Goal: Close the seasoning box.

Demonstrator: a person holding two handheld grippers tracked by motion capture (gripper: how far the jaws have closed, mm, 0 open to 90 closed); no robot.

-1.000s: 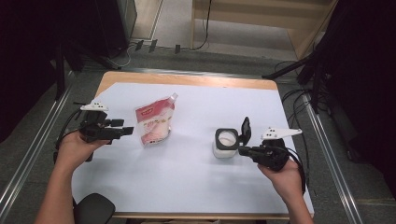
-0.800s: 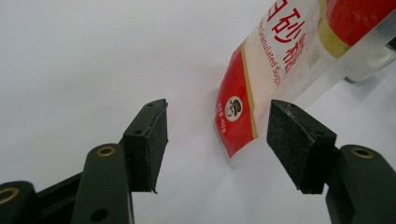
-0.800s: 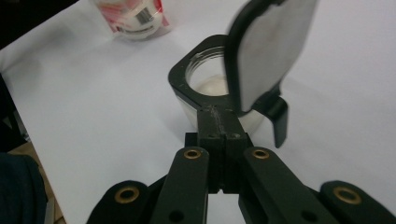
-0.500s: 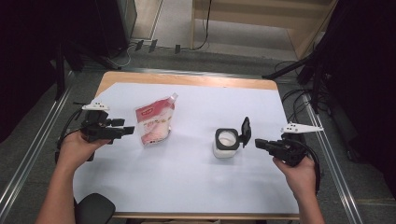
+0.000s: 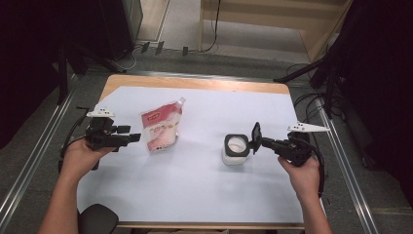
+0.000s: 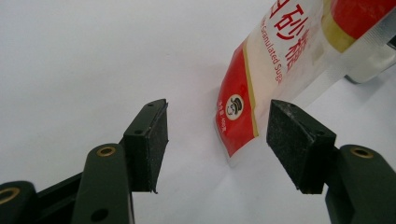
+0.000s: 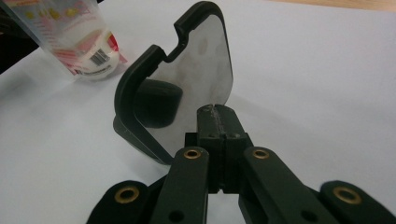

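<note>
A red and white sugar pouch [image 5: 161, 127] lies on the white table cover [image 5: 204, 195], left of centre. My left gripper [image 5: 132, 138] is open just left of the pouch's lower end; in the left gripper view the pouch's bottom corner [image 6: 236, 135] lies ahead between the spread jaws of that gripper [image 6: 219, 144]. A white jar [image 5: 234, 150] stands open at centre right. Right next to its right side a black lid [image 5: 255, 136] stands on edge. My right gripper [image 5: 261, 141] is shut on the lid's lower edge [image 7: 187, 93], with the closed tips of the right gripper [image 7: 217, 112] against it.
The wooden table edge [image 5: 195, 83] shows at the far side. Metal rails [image 5: 29, 165] run along both sides of the table. Black stands and cables [image 5: 311, 73] sit on the floor behind. A dark round object [image 5: 97, 219] is at the near left corner.
My right hand and gripper have shifted to the right, farther from the jar, while the lid stays upright beside it. The left gripper and the pouch have not moved.
</note>
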